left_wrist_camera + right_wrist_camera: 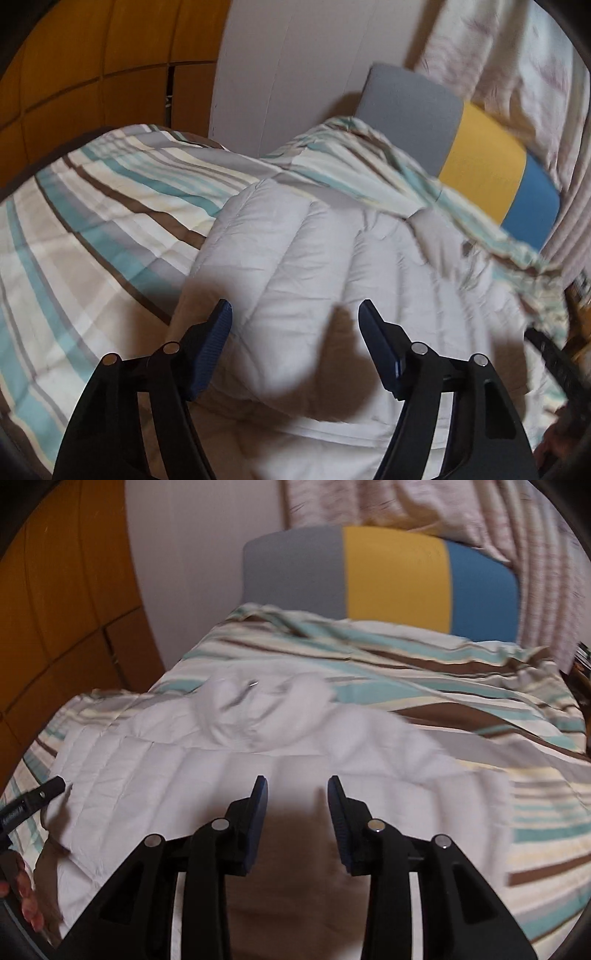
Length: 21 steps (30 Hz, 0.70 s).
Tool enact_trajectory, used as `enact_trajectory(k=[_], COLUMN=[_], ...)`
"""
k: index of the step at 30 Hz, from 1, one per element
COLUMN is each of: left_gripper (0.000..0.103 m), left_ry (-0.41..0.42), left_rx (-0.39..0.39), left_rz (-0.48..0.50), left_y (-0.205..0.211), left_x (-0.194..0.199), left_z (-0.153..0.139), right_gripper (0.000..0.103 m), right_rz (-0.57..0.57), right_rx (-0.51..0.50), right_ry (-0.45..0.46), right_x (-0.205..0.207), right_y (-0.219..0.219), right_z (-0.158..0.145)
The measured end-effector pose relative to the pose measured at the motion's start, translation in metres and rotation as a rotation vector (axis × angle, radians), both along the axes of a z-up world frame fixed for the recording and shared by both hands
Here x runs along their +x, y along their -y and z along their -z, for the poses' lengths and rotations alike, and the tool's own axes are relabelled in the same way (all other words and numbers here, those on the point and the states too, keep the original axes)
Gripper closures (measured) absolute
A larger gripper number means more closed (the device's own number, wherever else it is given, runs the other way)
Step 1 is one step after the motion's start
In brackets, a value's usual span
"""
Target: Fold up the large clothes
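White quilted jacket lies under both grippers' spread, empty jaws.

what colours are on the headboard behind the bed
Grey, yellow and blue panels on the headboard; clearest in the right wrist view.

Jacket: white, quilted, lay spread across the bed, its bunched collar end toward the headboard.
Right gripper: hovered over the jacket's near part, blue pads apart, nothing between them.
Left gripper: its black tip touched the jacket's left edge.
Bedspread: striped, rumpled.
Headboard: grey, yellow, blue panels.
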<state>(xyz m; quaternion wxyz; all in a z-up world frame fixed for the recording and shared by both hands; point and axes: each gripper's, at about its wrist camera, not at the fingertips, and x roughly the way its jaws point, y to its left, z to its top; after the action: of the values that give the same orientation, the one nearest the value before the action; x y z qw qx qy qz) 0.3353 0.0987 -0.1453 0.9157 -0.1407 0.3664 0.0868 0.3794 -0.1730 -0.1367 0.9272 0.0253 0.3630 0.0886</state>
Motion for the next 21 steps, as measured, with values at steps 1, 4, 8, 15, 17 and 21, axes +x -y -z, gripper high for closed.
enact_trajectory(k=[1, 4, 8, 15, 17, 21], left_gripper=[0.032, 0.032, 0.032, 0.032, 0.032, 0.057], left_ry=[-0.010, -0.033, -0.028, -0.023, -0.004, -0.060], left_rx=[0.027, 0.050, 0.056, 0.079, 0.060, 0.036], left_rz=[0.011, 0.031, 0.046, 0.069, 0.048, 0.030], left_y=[0.001, 0.001, 0.001, 0.013, 0.011, 0.004], left_x=[0.003, 0.006, 0.006, 0.003, 0.007, 0.038], left_z=[0.003, 0.014, 0.025, 0.019, 0.008, 0.007], right_gripper=[0.070, 0.071, 0.070, 0.070, 0.070, 0.069], right_rz=[-0.006, 0.011, 0.048, 0.068, 0.069, 0.070], right_rx=[-0.009, -0.050, -0.055, -0.051, -0.047, -0.054], right_ry=[-0.018, -0.073, -0.096, -0.068, -0.067, -0.058], right_x=[0.007, 0.013, -0.004, -0.007, -0.003, -0.016], right_y=[-0.008, -0.015, 0.004, 0.003, 0.003, 0.007], right_z=[0.006, 0.027, 0.055, 0.071, 0.072, 0.072])
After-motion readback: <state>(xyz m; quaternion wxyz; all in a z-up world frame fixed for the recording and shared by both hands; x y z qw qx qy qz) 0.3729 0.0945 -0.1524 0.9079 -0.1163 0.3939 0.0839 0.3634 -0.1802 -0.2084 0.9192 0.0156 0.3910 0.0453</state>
